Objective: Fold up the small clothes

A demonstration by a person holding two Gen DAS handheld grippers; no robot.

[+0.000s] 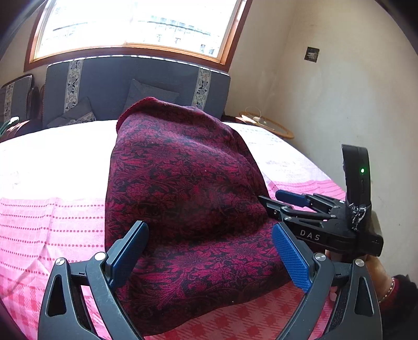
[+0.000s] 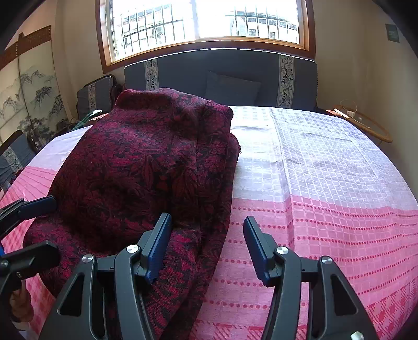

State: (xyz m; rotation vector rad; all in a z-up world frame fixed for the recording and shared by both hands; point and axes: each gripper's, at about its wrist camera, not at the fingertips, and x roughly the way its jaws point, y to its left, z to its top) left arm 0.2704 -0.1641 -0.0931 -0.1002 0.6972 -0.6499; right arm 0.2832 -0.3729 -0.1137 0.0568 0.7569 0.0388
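A dark red garment (image 1: 183, 204) of woven fabric, patterned with black leaves and flowers, is lying in a soft rumpled mound on a surface (image 2: 326, 209). A pink and white checked cloth with rows of raised dots is covering that surface.

The left claw (image 1: 211, 251) is reaching over the near edge of the garment. Its two black fingers with blue textured pads are standing wide apart, with the fabric lying between them and not pinched.

The right claw (image 2: 207, 251) is sitting at the garment's right edge. Its fingers are also apart; the left pad (image 2: 159, 245) is resting against a fold of the fabric, while the other is hanging over the bare cloth.

A hand (image 1: 376, 274) is gripping the right tool's handle. Behind, a grey-blue cushioned bench (image 2: 222, 75) is standing under a wood-framed window (image 2: 206, 23).
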